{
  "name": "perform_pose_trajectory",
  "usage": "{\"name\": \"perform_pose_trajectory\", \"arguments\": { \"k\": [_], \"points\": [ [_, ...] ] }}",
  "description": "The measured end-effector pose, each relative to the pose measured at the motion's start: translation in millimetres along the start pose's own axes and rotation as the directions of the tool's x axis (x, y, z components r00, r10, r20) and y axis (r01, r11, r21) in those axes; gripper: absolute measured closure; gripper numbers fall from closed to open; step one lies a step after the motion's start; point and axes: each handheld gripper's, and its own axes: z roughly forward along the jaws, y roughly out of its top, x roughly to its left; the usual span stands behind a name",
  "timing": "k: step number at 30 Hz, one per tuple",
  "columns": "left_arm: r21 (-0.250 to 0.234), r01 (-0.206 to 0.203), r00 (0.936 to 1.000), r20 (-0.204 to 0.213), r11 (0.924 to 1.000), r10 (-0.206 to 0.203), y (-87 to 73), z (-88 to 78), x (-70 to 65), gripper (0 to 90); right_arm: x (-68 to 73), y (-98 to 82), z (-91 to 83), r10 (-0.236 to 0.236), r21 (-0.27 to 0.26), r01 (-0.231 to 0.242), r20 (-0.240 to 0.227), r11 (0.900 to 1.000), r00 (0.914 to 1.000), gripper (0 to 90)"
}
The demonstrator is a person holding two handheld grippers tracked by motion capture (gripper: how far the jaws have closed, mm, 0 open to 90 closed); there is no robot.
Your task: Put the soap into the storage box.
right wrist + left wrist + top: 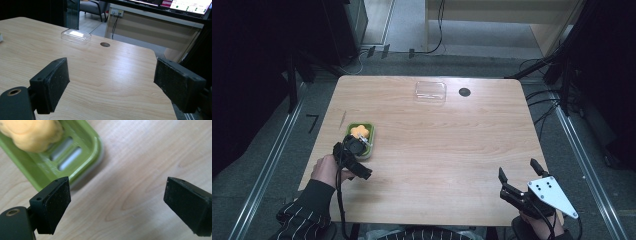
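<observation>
A green slotted dish [367, 136] lies at the table's left, and a yellow-orange lumpy piece [360, 131] rests in it. My left gripper [355, 145] hovers low over the dish's near end. In the left gripper view it [117, 203] stands open, one pad [56, 200] by the corner of the dish [82, 157], the other over bare wood; the yellow-orange piece [32, 133] sits beyond. My right gripper [518, 169] is open at the table's near right corner and holds nothing; its own view has it [112, 87] above bare wood.
A clear plastic box [430, 91] [76, 35] sits at the far middle of the wooden table [437, 150], with a round dark cable hole [464, 92] [105, 44] to its right. Cables, stands and floor rails surround the table.
</observation>
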Motion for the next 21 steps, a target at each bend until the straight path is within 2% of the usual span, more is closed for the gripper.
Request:
{"name": "perform_pose_trajectory", "arguments": {
  "k": [8,16,21],
  "points": [
    [-0.001,-0.009,0.9998,0.02,1.0,0.009,-15.5,1.6,-13.4,7.4,-0.1,0.0,-0.1,0.0,0.0,0.0,0.0,1.0,1.0,13.3],
    [-0.001,-0.009,0.9986,0.053,1.0,0.009,-30.5,5.0,-18.6,6.8,-0.1,0.0,-0.2,0.0,-0.001,0.0,0.001,1.0,1.0,13.3],
    [-0.003,-0.004,0.9985,0.055,1.0,0.004,-33.0,6.7,-18.1,6.8,0.0,-0.1,0.0,0.0,-0.001,0.0,0.0,1.0,1.0,13.3]
  ]
}}
